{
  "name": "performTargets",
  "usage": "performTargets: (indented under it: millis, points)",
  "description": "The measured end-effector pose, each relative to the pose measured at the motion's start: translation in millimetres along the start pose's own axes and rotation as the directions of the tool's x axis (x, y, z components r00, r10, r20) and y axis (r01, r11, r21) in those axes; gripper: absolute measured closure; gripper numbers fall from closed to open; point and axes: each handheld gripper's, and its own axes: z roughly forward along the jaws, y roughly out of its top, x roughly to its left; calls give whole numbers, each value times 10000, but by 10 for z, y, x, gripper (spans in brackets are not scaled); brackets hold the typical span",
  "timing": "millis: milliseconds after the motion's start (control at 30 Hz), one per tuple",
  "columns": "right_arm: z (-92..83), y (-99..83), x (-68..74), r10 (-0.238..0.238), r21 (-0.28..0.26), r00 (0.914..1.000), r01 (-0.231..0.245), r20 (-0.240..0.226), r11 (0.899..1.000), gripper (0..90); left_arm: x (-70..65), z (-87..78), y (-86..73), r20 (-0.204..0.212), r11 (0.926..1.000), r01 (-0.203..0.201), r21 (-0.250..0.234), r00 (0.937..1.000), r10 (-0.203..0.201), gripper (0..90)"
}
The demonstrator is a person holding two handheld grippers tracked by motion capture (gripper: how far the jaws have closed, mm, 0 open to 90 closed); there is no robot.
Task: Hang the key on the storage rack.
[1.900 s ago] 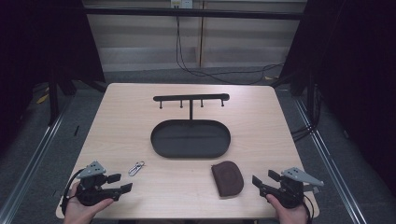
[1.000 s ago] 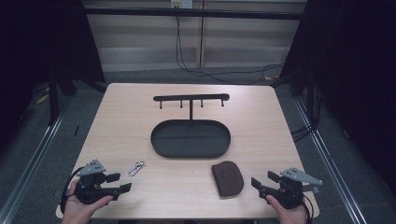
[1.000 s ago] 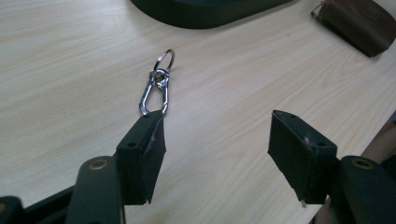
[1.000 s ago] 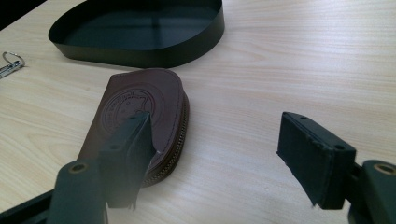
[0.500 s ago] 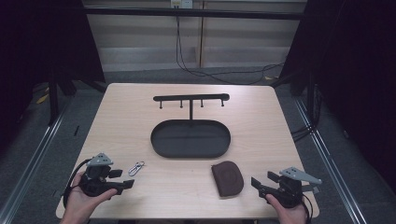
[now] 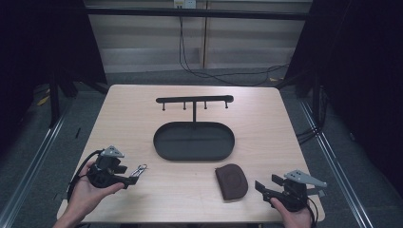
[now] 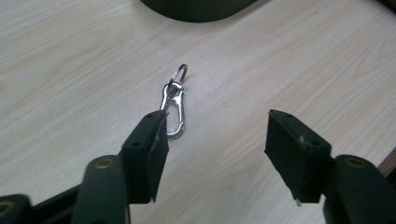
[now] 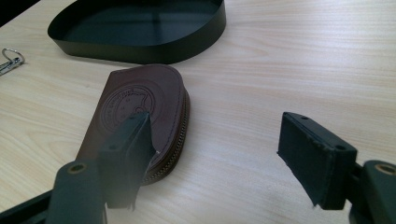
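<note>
On the pale wooden table (image 6: 266, 118), the left hand-held gripper (image 6: 127, 178) sits near the front left corner, held in the person's left hand (image 6: 88, 190), and its jaws point toward a small silver carabiner clip (image 6: 139, 170) that lies flat on the wood just ahead of them. In the left gripper view the carabiner clip (image 7: 173, 109) runs lengthwise away from the camera, its long axis tilted slightly to the right, the wide rounded end nearest the jaws and the small ring at the far end pointing toward the black oval tray (image 7: 196, 7). The left jaw's tip overlaps the near end of the clip in that view, though whether it touches cannot be told; the clip lies off to the left of the gap rather than in the middle of it. The jaws have just been closing, yet they stand apart with only bare wood between them, gripping nothing. From above, the clip's long axis runs diagonally, ring end toward the tray (image 6: 161, 147). The right hand-held gripper (image 6: 264, 182) rests near the front right corner with its jaws spread wide and empty, pointing left toward a brown leather pouch (image 6: 231, 180). In the right gripper view the pouch (image 8: 135, 112) lies flat just ahead of the left jaw, its rounded end toward the tray (image 8: 187, 39). Behind the tray stands a black T-shaped hook rack (image 6: 195, 100).
</note>
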Motion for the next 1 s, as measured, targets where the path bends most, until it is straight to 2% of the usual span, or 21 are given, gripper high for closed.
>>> performTargets:
  millis: [133,233,267,333,500,533,700,733,800,833,967,1000]
  points:
    - [6,1,2,-27,22,10000,27,12,10000,260,7,7,47,-27,9994,-238,267,9997,238,427]
    - [7,1,2,-17,26,10000,17,29,10000,260,47,62,128,266,9967,-407,709,9989,389,468]
    - [7,1,2,-17,26,10000,17,29,10000,260,47,62,128,266,9967,-407,709,9989,389,470]
    - [8,1,1,-13,36,10000,13,19,10000,258,64,119,171,339,9926,-487,1110,9984,452,456]
    - [11,0,1,-29,67,10000,29,14,10000,257,107,151,217,264,9891,-385,1419,9990,351,445]
    - [12,1,2,-33,72,10000,33,11,10000,257,140,162,244,346,9878,-266,1533,9992,216,438]
    - [18,0,-1,-43,92,10000,43,27,9999,257,205,178,302,342,9884,-105,1514,9994,54,482]
    - [17,0,-2,-34,87,10000,34,30,10000,258,219,205,317,265,9828,-124,1845,9996,77,493]
    - [19,0,-2,-31,96,10000,30,31,9999,257,222,219,320,247,9806,-155,1956,9996,109,504]
    - [20,0,-1,-30,107,10000,30,26,9999,257,223,247,330,264,9751,-272,2203,9994,219,505]
    - [22,1,2,-59,145,10000,58,26,9999,257,224,299,349,273,9698,-307,2419,9993,248,523]
    - [21,0,1,-56,128,10000,55,52,9999,257,230,337,357,250,9662,-319,2556,9993,264,541]
